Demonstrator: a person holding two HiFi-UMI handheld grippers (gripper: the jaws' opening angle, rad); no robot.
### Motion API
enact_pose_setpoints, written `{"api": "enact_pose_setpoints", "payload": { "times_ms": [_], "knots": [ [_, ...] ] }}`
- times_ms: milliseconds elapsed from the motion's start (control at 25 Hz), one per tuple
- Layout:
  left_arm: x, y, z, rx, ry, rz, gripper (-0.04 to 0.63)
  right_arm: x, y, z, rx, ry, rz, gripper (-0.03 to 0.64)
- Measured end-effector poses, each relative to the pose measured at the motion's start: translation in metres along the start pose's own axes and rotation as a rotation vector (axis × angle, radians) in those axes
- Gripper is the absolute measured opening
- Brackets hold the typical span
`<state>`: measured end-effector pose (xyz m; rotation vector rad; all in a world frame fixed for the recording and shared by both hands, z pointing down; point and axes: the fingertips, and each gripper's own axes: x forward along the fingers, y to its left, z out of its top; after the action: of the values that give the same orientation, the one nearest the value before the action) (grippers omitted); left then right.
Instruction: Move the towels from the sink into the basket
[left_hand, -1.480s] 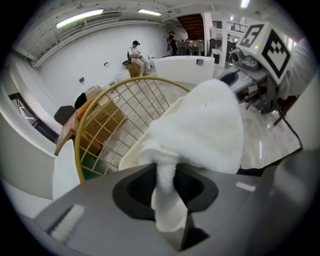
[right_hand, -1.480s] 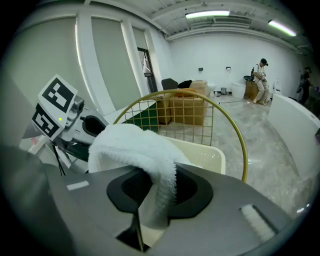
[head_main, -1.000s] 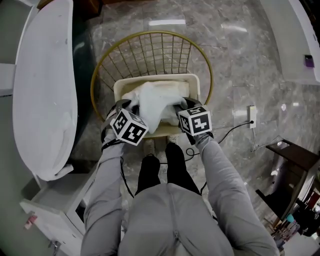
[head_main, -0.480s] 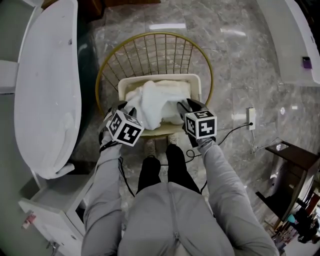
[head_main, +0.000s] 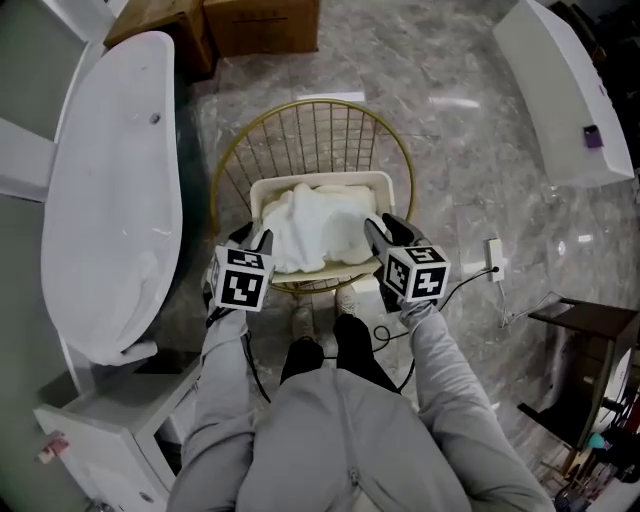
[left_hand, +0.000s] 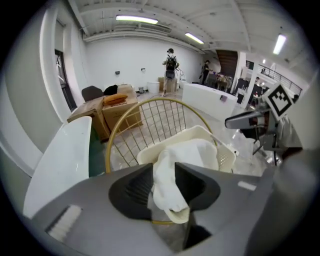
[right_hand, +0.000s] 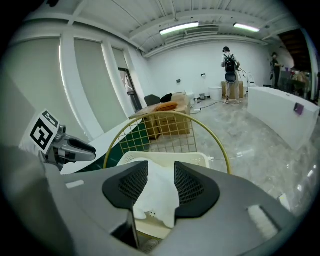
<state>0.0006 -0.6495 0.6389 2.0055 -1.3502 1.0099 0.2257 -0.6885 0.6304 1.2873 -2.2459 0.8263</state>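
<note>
A white towel (head_main: 305, 225) lies bunched in a cream plastic basket (head_main: 320, 183) that sits inside a round gold wire basket (head_main: 310, 130). My left gripper (head_main: 258, 240) hovers by the towel's left edge and my right gripper (head_main: 375, 228) by its right edge. Both pairs of jaws have just been opening, and both stand apart above the towel without pressing on it. In the left gripper view the towel (left_hand: 182, 160) shows through the gap of the left gripper (left_hand: 164, 182), draped over the near rim. The right gripper (right_hand: 161, 182) frames the towel (right_hand: 155, 195) the same way. The long white sink (head_main: 110, 220) lies at the left.
Cardboard boxes (head_main: 260, 20) stand beyond the sink. A white counter (head_main: 560, 90) runs at the upper right. A socket with a cable (head_main: 493, 255) lies on the marble floor, with a dark side table (head_main: 590, 330) at the right. A person (left_hand: 170, 57) stands far back.
Both grippers have let go of the towel and drawn up and back from it. The towel stays in the cream basket.
</note>
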Motion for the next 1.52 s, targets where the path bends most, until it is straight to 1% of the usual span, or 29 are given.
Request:
{"api": "enact_pose_setpoints", "payload": {
  "times_ms": [160,280,320,440,560,720,960,1120,1240,1360,1520],
  "knots": [
    [-0.023,0.002,0.005,-0.009,-0.048,0.016,0.192,-0.021,0.011,0.015,0.000,-0.062,-0.010,0.144],
    [-0.040,0.003,0.004,-0.046,-0.091,0.016,0.192,-0.039,0.020,0.022,0.004,-0.115,-0.024,0.144],
    [-0.045,0.004,0.002,-0.047,-0.104,0.020,0.192,-0.046,0.022,0.023,0.005,-0.133,-0.034,0.144],
    [-0.063,0.004,0.002,-0.033,-0.150,0.033,0.192,-0.068,0.029,0.027,0.015,-0.188,-0.061,0.144],
    [-0.084,-0.003,0.010,-0.029,-0.201,0.024,0.192,-0.091,0.038,0.034,0.043,-0.256,-0.068,0.143],
    [-0.108,-0.008,0.020,-0.001,-0.274,0.027,0.192,-0.122,0.049,0.046,0.043,-0.344,-0.095,0.143],
    [-0.145,-0.014,0.027,0.024,-0.375,0.040,0.192,-0.170,0.070,0.065,0.011,-0.461,-0.113,0.143],
    [-0.164,-0.017,0.035,0.030,-0.451,0.068,0.192,-0.194,0.084,0.077,-0.046,-0.523,-0.114,0.143],
    [-0.183,-0.024,0.047,0.025,-0.520,0.082,0.192,-0.208,0.090,0.081,-0.095,-0.551,-0.123,0.143],
    [-0.203,-0.033,0.053,0.002,-0.590,0.091,0.192,-0.221,0.093,0.082,-0.125,-0.570,-0.122,0.143],
    [-0.217,-0.047,0.052,0.019,-0.615,0.135,0.192,-0.232,0.093,0.078,-0.143,-0.573,-0.101,0.143]
  ]
}}
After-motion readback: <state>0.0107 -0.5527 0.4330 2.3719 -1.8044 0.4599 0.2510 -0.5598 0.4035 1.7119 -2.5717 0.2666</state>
